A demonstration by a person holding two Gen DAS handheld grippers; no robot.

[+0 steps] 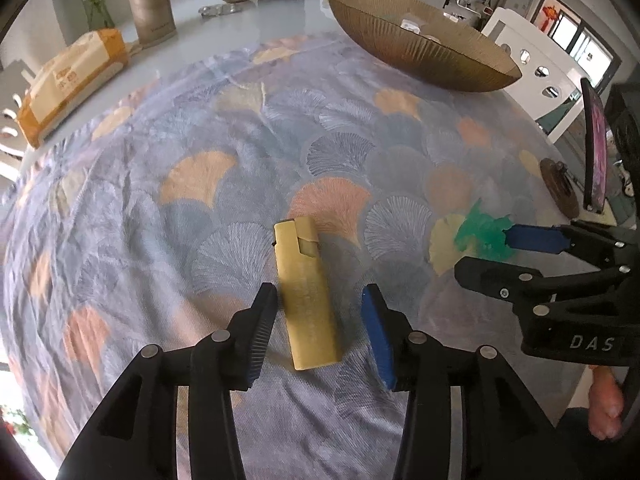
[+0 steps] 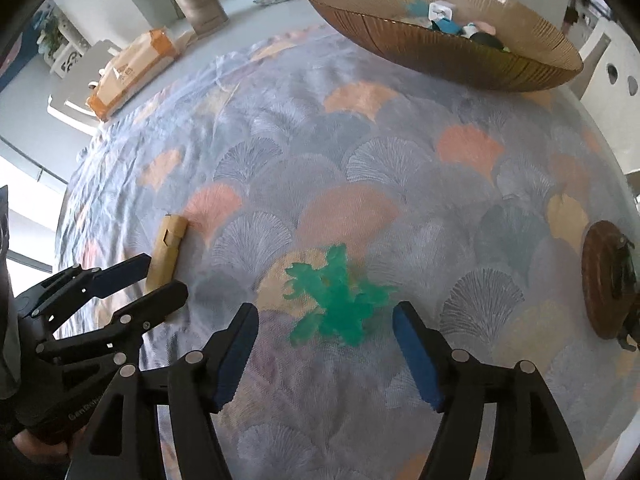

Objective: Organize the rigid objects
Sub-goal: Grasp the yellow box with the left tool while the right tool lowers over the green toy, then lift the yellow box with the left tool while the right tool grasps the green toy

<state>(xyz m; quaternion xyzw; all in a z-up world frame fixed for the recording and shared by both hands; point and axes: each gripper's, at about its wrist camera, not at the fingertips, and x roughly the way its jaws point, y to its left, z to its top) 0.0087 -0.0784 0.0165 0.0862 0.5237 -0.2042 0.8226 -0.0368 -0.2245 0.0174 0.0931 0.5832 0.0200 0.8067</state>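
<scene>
Below us, the left gripper (image 1: 320, 304) stands partly open over a yellow lighter (image 1: 308, 292) lying flat on the patterned cloth (image 1: 200, 140); the lighter sits between the fingers, and we see a gap on each side. Our right gripper (image 2: 326, 320) is open wider, its fingers either side of a green plastic toy (image 2: 340, 300) without pressing on it. A ribbed amber bowl (image 2: 400, 36) stands well apart at the far edge.

Tablecloth (image 1: 224, 208) was matt, creased woven cloth; lighter (image 1: 308, 296) matt yellow plastic; green toy (image 2: 340, 300) translucent plastic; bowl (image 1: 420, 52), upper right, glossy ribbed amber glass; canister (image 1: 148, 0), upper left, brushed metal.
</scene>
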